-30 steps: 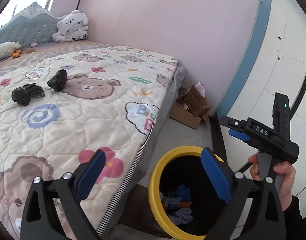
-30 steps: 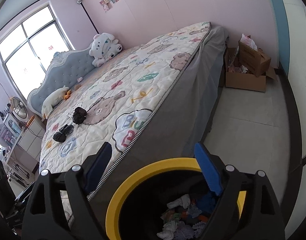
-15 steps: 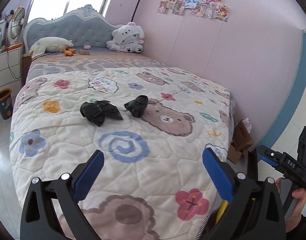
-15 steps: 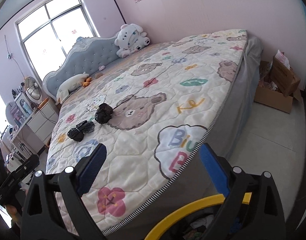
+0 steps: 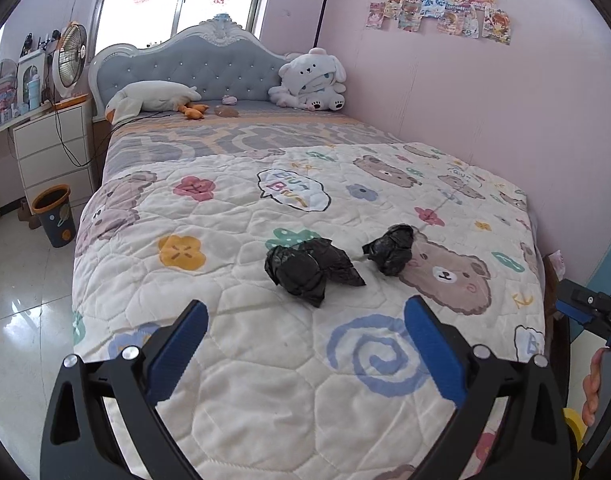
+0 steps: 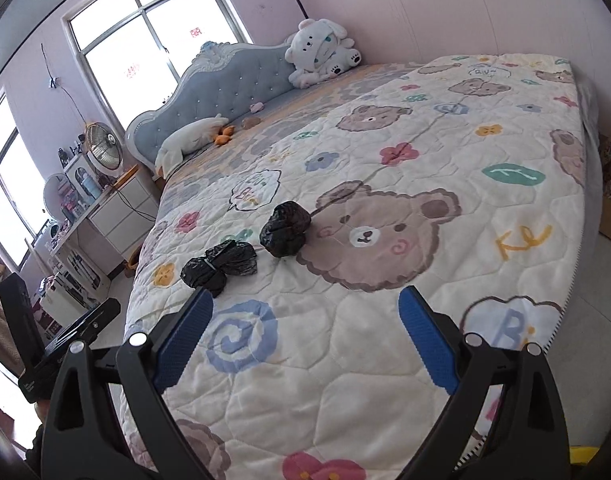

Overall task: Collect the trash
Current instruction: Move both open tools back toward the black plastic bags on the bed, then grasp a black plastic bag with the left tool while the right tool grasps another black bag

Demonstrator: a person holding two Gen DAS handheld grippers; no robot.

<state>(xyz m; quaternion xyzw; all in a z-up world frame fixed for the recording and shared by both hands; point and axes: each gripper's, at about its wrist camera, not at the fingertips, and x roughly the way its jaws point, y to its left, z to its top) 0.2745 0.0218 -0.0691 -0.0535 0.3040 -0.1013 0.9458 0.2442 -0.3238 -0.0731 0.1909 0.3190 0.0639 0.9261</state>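
Two crumpled black trash bags lie on the bed's quilt (image 5: 265, 380), near its middle: the larger black bag (image 5: 309, 270) to the left, the smaller black bag (image 5: 389, 249) just beside it on the right, against a printed bear's head. The left tongs (image 5: 305, 344) hang over the near part of the quilt, spread wide with nothing between the blue pads. The right tongs (image 6: 305, 338) likewise stand wide apart and empty, both bags beyond them
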